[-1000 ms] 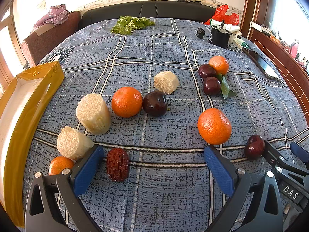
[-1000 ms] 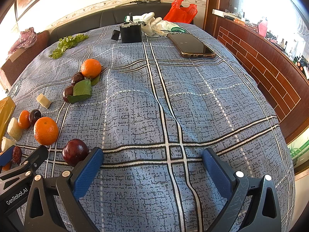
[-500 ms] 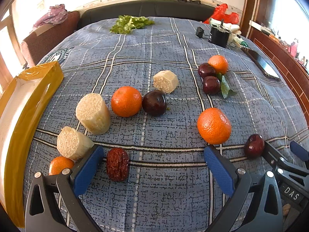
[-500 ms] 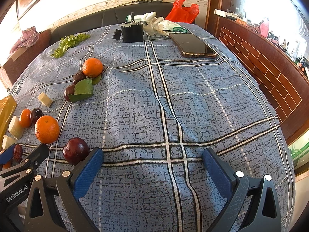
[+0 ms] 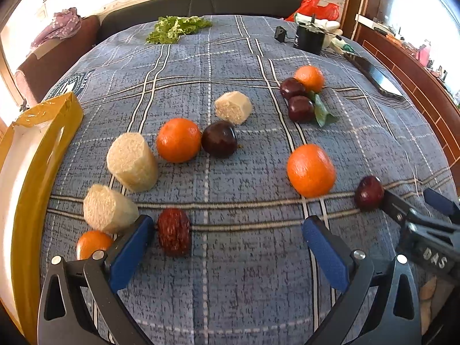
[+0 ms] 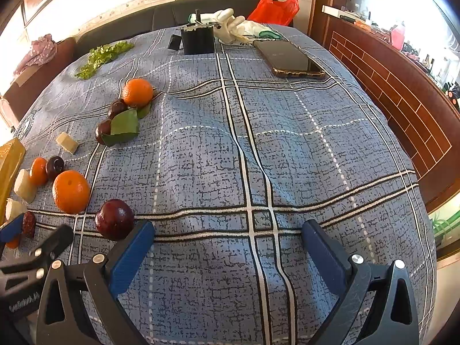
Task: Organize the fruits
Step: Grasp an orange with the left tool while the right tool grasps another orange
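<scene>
Fruits lie scattered on a blue plaid cloth. In the left wrist view I see an orange, a dark plum, a second orange, a red date, pale sugarcane chunks and a plum by the right gripper's tip. My left gripper is open and empty, the date just inside its left finger. My right gripper is open and empty; a plum lies just beyond its left finger.
A yellow box stands at the left edge. A far cluster holds an orange, two plums and a leaf. A phone, a black box, gloves, a red bag and lettuce lie at the back.
Both grippers have shifted slightly; the fruits sit a little nearer the right gripper's left finger. Nothing was grasped or moved.
</scene>
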